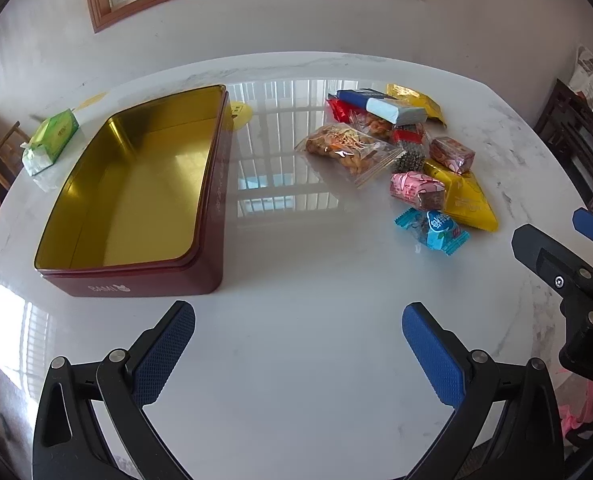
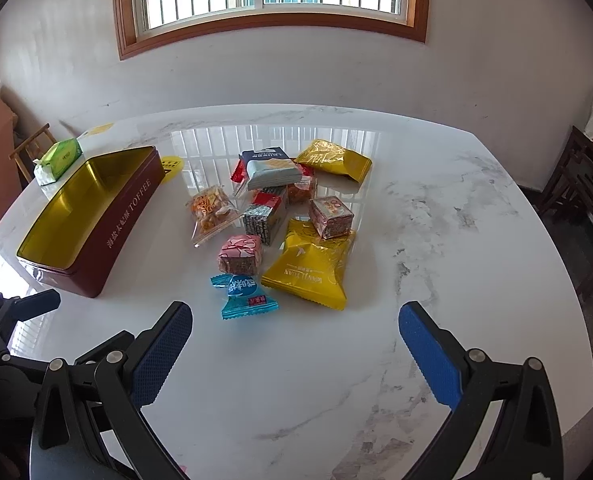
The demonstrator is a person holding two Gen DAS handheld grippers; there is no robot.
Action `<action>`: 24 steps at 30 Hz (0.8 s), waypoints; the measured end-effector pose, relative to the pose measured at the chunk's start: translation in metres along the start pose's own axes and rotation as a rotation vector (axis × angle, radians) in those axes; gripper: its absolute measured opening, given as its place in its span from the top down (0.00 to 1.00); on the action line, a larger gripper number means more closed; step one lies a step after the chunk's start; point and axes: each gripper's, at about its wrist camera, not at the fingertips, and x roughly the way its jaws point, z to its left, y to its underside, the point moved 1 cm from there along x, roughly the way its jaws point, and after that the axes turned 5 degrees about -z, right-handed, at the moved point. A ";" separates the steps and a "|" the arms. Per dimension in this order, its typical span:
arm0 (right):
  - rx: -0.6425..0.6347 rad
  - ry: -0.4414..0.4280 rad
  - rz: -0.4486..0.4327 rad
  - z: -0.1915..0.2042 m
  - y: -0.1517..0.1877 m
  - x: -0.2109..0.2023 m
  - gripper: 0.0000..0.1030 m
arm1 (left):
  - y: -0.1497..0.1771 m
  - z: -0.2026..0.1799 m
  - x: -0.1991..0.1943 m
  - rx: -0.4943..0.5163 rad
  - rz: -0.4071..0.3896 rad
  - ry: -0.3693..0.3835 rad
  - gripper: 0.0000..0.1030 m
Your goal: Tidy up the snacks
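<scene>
A glossy white marble worktop (image 2: 436, 208) carries an open, empty maroon rectangular tin with a gold lining (image 1: 136, 196) on its left side. To the tin's right, well apart from it, lies a loose pile of wrapped snacks (image 2: 288, 220): two yellow foil packets, a clear bag of orange crackers, a pink-wrapped square and, nearest the camera, a blue twist-wrapped candy (image 2: 244, 294). A green tissue pack (image 1: 52, 140) sits beyond the tin. The left claw (image 1: 298, 354) and the right claw (image 2: 296, 354) both hover above bare worktop, jaws spread wide, gripping nothing.
</scene>
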 end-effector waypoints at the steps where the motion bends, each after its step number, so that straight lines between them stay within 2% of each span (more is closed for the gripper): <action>1: -0.001 0.001 -0.001 0.000 0.000 0.000 0.00 | 0.000 0.001 0.000 -0.003 0.002 -0.005 0.00; 24: -0.011 -0.017 0.001 0.005 0.003 -0.001 0.00 | 0.001 0.005 0.002 0.004 0.008 -0.041 0.01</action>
